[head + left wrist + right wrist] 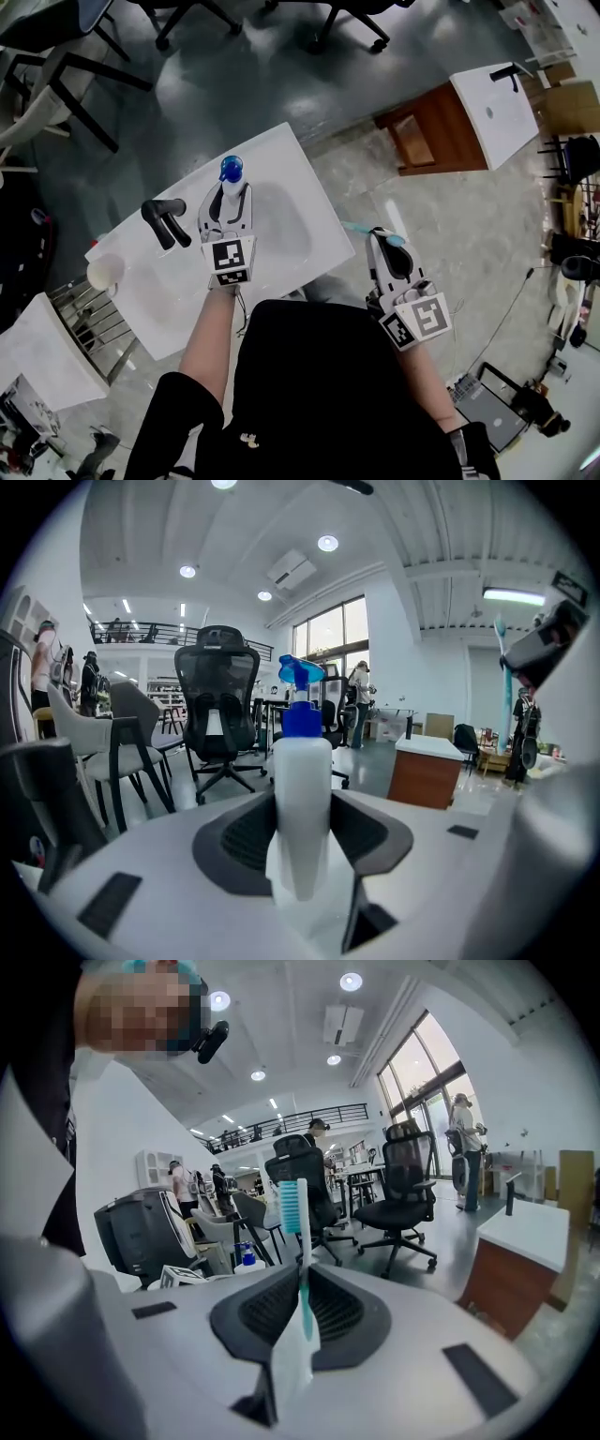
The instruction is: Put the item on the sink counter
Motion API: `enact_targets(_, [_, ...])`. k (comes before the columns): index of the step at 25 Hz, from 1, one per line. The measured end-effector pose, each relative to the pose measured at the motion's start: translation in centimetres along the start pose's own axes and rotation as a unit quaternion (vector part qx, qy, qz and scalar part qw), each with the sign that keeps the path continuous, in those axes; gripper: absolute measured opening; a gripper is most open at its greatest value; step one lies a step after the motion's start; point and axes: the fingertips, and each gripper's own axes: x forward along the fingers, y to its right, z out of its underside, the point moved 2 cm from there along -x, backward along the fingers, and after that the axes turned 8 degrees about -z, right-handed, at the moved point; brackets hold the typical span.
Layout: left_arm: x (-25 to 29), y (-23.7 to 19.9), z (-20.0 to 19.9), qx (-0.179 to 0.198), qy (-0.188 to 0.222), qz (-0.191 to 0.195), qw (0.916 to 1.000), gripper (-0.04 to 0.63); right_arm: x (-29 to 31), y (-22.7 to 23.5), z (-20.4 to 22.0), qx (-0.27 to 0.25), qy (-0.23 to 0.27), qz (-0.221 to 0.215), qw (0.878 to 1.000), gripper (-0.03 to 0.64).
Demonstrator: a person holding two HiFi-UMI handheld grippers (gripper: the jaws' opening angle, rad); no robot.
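My left gripper (pixel 227 208) is shut on a white spray bottle with a blue trigger head (pixel 231 170), held upright over the basin of the white sink counter (pixel 286 161). In the left gripper view the bottle (pixel 302 789) stands between the jaws of the left gripper (pixel 302 855). My right gripper (pixel 388 255) hovers off the counter's right edge, above the floor, shut on a teal toothbrush (pixel 362 229). In the right gripper view the toothbrush (pixel 303 1269) points up from the right gripper (pixel 300 1327), bristles to the left.
A black faucet (pixel 165 221) stands left of the left gripper. A round white object (pixel 105 271) sits at the counter's left end, beside a metal rack (pixel 94 321). A wooden cabinet with a white top (pixel 469 117) stands at the right. Office chairs (pixel 352 14) line the back.
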Motion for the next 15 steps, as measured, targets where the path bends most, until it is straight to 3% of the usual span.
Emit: enact_targets(15, [3.3,-1.2,4.1,0.005,-0.009,-0.006,0.9999,0.195,-0.8,0.0,0.9,0.007,-0.019,0.053,0.998,0.051])
